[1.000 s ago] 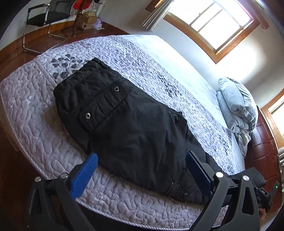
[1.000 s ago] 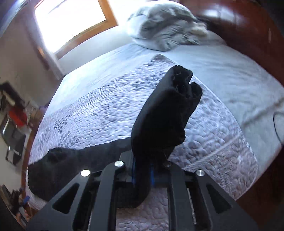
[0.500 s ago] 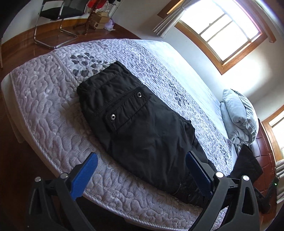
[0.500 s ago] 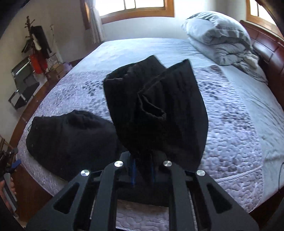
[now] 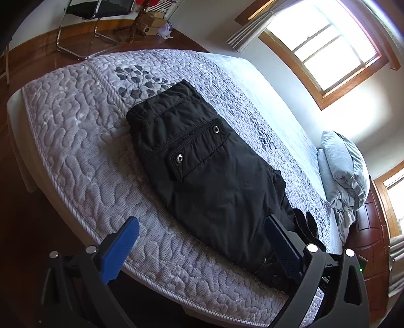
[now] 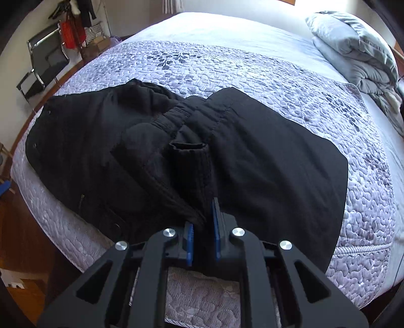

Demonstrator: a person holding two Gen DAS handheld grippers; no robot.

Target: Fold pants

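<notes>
The right gripper [image 6: 203,227] clamped bunched leg cuffs of the black cargo pants [image 6: 156,151] at lower centre. The left gripper [image 5: 202,242] stood wide, holding nothing, low over the pants lying across the quilted bedspread [image 5: 75,141], mid-frame.

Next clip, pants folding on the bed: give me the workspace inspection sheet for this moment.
Surface: quilted bedspread, grey leaf print.
Job's things: black pants lie on the bed near its edge, leg end bunched up.
Clutter: folded grey duvet at the headboard end.
Grippers: left gripper open, empty, above the bed edge; right gripper shut on the pants' leg end.
Cables: nothing seen.
Surroundings: window, chair, wooden floor.
</notes>
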